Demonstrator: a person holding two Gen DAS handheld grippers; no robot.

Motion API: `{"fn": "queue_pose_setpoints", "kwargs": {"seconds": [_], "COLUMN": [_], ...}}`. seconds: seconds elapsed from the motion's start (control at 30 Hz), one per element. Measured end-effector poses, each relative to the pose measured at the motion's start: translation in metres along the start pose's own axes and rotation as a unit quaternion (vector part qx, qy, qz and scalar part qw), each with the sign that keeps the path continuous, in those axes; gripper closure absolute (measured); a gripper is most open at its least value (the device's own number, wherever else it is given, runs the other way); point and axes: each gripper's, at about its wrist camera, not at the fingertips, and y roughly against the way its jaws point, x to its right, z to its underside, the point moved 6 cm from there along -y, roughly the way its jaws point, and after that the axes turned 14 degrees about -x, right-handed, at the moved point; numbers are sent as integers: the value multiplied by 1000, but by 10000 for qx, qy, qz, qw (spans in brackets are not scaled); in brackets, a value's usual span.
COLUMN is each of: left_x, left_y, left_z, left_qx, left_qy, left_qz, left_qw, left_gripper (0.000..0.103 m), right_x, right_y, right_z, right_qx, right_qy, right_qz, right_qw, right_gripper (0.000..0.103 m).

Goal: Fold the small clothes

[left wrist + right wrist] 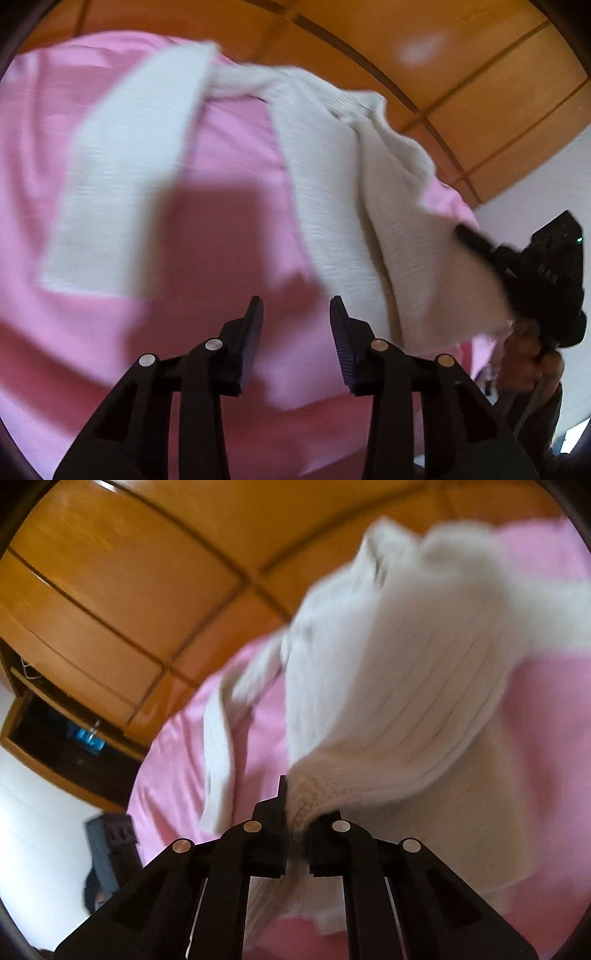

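Your right gripper point(295, 812) is pinching the ribbed hem of the white sweater point(399, 686), which drapes away from it across the pink sheet point(177, 760). Your left gripper point(296, 314) has its jaws partly spread over bare sheet, gripping nothing; the sweater's hem lies just to its right, the long sleeve point(122, 184) up to its left

Left hand-held gripper point(296, 310) tilts downward, its jaws standing apart with nothing pinched between the pads. Right hand-held gripper point(295, 812) also angles down, jaws clamped tight on a ribbed cream knit hem. A hand point(532, 363) grips the right tool's handle.
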Motion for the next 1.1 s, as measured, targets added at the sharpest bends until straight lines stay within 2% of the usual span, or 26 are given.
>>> {"fn": "queue_pose_setpoints", "kwargs": {"seconds": [0.03, 0.13, 0.2, 0.23, 0.27, 0.33, 0.5, 0.67, 0.77, 0.9, 0.97, 1.03, 1.1], "left_x": [10, 24, 34, 42, 47, 54, 63, 58, 46, 26, 13, -1, -16], "left_y": [-11, -42, -49, -53, -56, -57, -2, 89, 145, 194, 209, 205, 192], "left_z": [-4, -9, -11, -12, -13, -15, -26, -36, -23, 13, 39, 59, 76], "left_qx": [-124, -376, -316, -318, -366, -371, 59, 623, 903, 1093, 1082, 975, 811], "left_qy": [-94, -49, -88, -161, -194, -277, -508, -587, -546, -405, -346, -207, 13], "left_qz": [114, 181, 114, 175, 232, 223, 338, 311, 266, 201, 67, -168, -216], "left_qw": [9998, 9991, 9994, 9992, 9989, 9987, 9981, 9958, 9941, 9930, 9935, 9949, 9965], "left_gripper": [67, 54, 54, 65, 98, 98, 99, 99, 99, 99, 99, 99, 99], "right_x": [7, 28, 41, 45, 49, 52, 24, -4, -11, -6, 1, 17, 44], "right_y": [12, 48, 63, 67, 70, 76, 96, 138, 167, 182, 177, 154, 122], "right_z": [-9, -27, -37, -40, -42, -48, -62, -60, -42, 0, 24, 53, 81], "right_qx": [146, 505, 630, 657, 672, 699, 957, 1384, 1668, 1689, 1559, 1177, 677], "right_qy": [25, -30, -88, -94, -93, -78, 287, 542, 588, 436, 323, 165, -131], "right_qz": [91, 372, 515, 559, 616, 688, 795, 796, 614, 433, 370, 435, 645], "right_qw": [9998, 9980, 9966, 9962, 9958, 9951, 9918, 9857, 9823, 9837, 9866, 9920, 9955], "right_gripper": [96, 96, 96, 96, 96, 97, 97, 97, 97, 97, 97, 97, 97]}}
